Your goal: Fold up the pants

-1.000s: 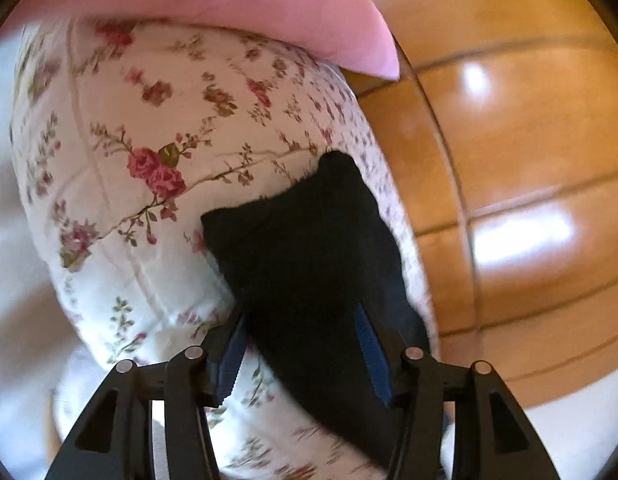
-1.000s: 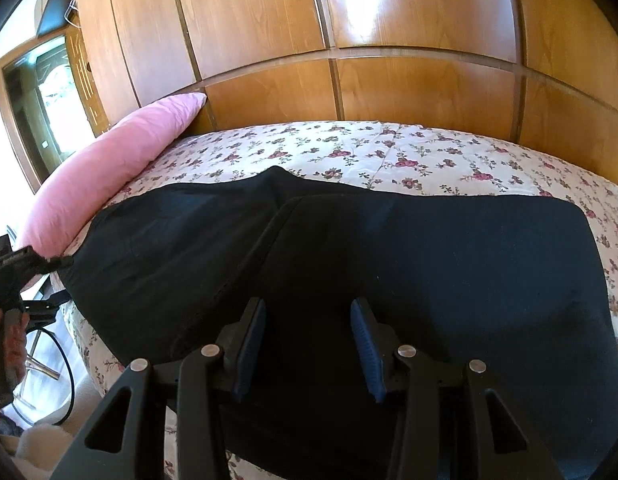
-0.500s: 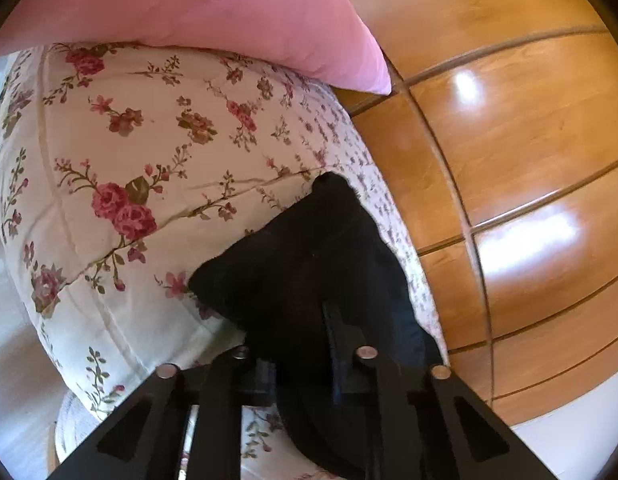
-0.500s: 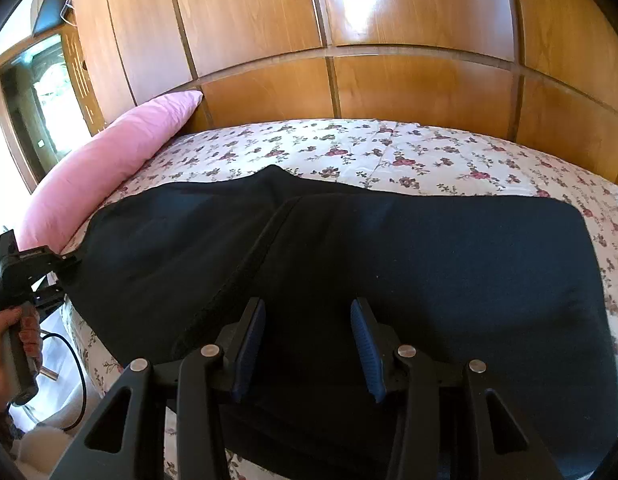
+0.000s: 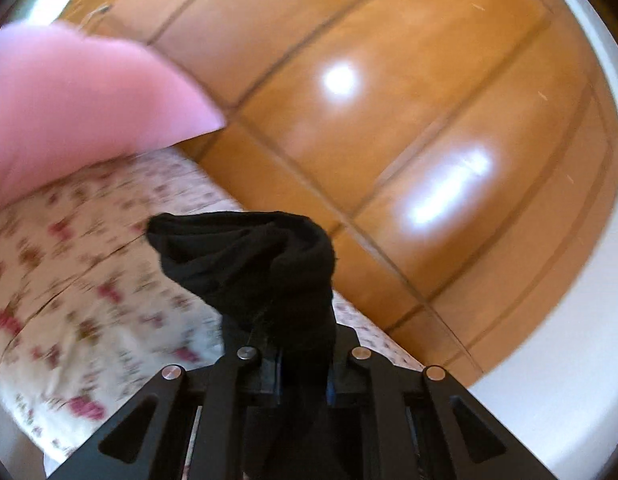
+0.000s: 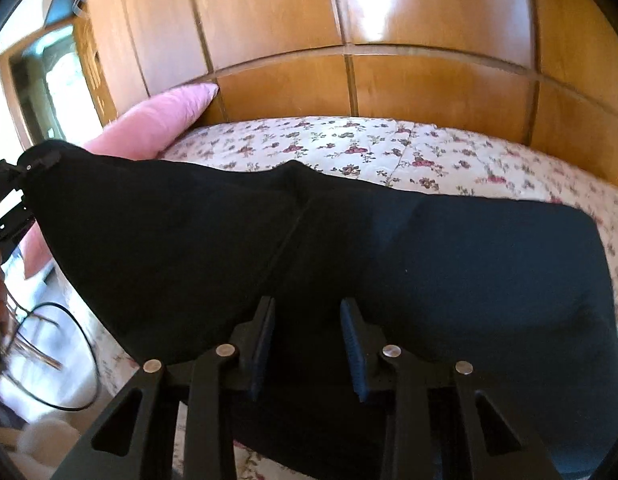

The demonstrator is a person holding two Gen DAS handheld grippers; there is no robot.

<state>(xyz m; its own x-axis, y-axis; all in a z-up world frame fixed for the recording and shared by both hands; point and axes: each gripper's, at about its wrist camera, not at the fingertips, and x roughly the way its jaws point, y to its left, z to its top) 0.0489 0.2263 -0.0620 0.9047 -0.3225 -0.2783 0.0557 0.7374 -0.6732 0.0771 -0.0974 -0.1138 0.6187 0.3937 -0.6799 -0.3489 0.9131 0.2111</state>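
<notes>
Black pants [image 6: 309, 256] lie across the bed [image 6: 389, 152]; the left hand-held gripper [image 5: 303, 376], open a second ago, now pinches one end and lifts it. The right hand-held gripper [image 6: 307, 344] stays open above them, so the fold begins.

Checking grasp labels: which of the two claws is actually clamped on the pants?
The left claw: its jaws are shut on a bunched end of the black pants, lifted off the floral bedspread. The right claw hangs open over the fabric.
</notes>
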